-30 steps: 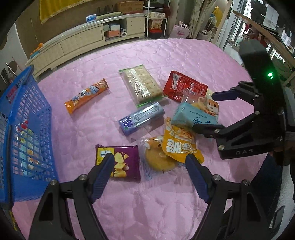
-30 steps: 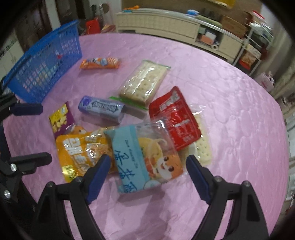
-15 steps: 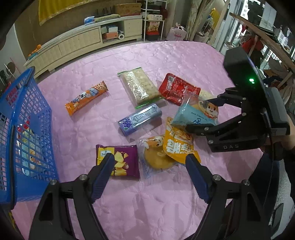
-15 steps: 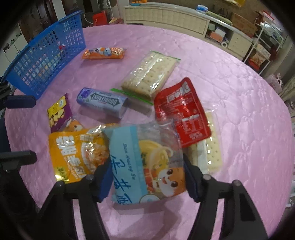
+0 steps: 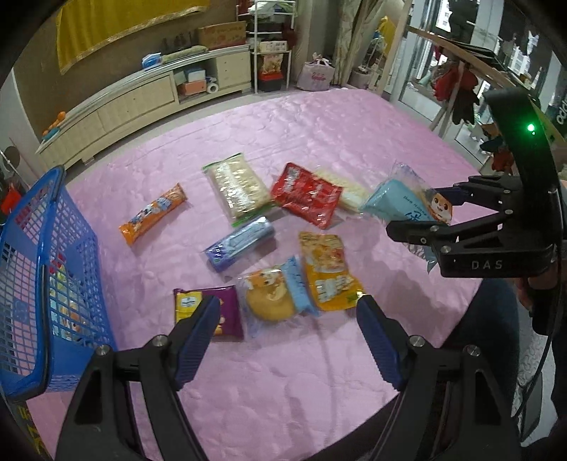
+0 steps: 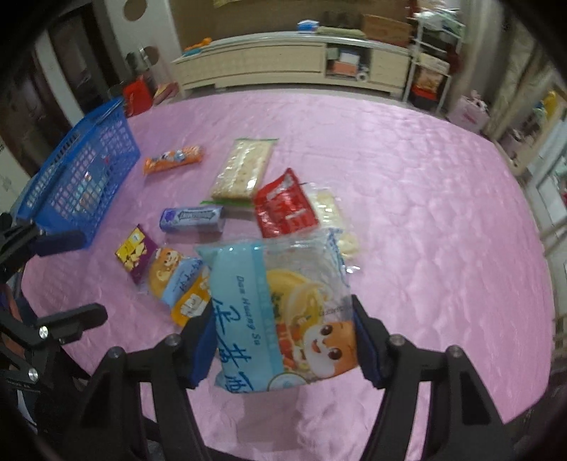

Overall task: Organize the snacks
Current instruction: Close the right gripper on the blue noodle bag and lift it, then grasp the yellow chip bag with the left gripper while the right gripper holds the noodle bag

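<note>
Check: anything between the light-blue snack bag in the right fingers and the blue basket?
Nothing upright. The light-blue plastic snack bag is lifted off the pink cloth; only flat packets lie below the route, and the blue mesh basket has its near wall to clear.

**Around the room**

We see a pink quilted cloth (image 5: 319, 134) covering the table. Behind it runs a long cream cabinet (image 5: 141, 103) with open shelves, a cardboard box (image 5: 221, 33) on top. A yellow hanging (image 5: 117, 25) lies against the brown wall. Beside the cabinet stands a white rack (image 5: 271, 46), a pink bag (image 5: 316, 76) near it.
</note>
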A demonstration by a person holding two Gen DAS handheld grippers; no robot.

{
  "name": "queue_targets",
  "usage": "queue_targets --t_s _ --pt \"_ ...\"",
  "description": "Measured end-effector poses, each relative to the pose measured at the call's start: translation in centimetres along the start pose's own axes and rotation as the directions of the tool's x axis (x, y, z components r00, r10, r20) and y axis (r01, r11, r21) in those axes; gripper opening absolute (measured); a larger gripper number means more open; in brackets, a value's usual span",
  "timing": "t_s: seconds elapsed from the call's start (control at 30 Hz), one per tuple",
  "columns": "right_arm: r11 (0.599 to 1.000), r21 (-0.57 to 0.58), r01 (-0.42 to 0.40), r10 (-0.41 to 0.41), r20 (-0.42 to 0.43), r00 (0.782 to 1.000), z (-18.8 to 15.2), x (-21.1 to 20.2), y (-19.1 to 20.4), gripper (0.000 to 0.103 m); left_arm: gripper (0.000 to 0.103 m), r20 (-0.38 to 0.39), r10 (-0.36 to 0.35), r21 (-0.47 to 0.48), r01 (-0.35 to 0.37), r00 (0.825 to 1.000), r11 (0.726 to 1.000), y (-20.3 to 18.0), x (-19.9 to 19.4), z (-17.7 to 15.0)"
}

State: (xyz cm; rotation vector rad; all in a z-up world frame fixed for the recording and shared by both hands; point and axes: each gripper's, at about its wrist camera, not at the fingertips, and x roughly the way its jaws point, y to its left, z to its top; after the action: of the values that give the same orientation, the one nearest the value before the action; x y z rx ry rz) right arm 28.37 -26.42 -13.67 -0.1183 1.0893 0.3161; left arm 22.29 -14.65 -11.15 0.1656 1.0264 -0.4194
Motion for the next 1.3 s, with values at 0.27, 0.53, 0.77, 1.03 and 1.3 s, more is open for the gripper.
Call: queue_targets --t_s 0.27,0.53,0.77,1.03,1.3 --pt "0.995 0.102 -0.013 0.01 0.025 1.0 -2.1 -0.9 -1.7 0.071 0.078 -0.017 -0.016 0.044 0.017 1.0 0.999 -2.9 0.9 0.6" --pt "0.982 0.186 -0.036 0.034 0.016 0.999 -3.8 -0.3 -4.8 0.071 0.078 -0.096 -0.056 0.044 0.061 0.994 0.997 -4.9 5.3 2.3" --pt "0.976 0.218 -0.023 0.021 0.01 1.0 -4.1 0.3 -6.8 0.071 0.078 -0.206 -0.039 0.014 0.043 0.978 0.999 -5.3 10.6 3.8" --pt "0.971 0.239 -0.014 0.016 -0.003 1.0 -3.9 1.3 -8.4 0.071 0.078 -0.268 -0.028 -0.018 0.024 0.963 1.0 -6.2 13.8 4.9" --pt "0.97 0.244 -0.008 0.01 -0.009 1.0 -3.7 1.7 -8.7 0.071 0.078 -0.291 -0.007 -0.003 0.006 0.957 1.0 -7.8 15.6 5.3"
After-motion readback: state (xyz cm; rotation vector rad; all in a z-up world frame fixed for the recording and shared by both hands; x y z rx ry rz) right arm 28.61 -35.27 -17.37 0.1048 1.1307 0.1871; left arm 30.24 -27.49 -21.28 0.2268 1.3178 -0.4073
